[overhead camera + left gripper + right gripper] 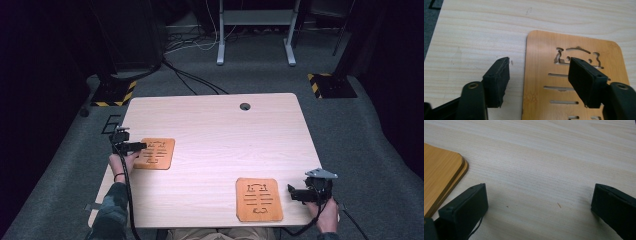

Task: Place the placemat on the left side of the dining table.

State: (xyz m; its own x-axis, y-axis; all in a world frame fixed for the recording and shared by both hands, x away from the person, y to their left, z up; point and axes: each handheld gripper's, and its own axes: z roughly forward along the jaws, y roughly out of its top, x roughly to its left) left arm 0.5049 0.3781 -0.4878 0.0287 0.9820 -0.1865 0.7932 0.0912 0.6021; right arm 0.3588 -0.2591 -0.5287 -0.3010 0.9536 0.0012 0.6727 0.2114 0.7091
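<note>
My left gripper stands part open astride the left edge of the bamboo trivet on the table, gripping nothing. To pick it up cleanly, I should slide one pad under that edge. My right gripper gapes wide, empty, beside the second trivet.

My left gripper has matt black rubbery pads over a smooth, warm-toned bamboo-look board with cut-out slots. Beneath my right gripper, whose pads are the same matt black, the counter shows pale, satin-smooth wood grain; beside it lies a second bamboo board, looking two-layered at its edge.
</note>
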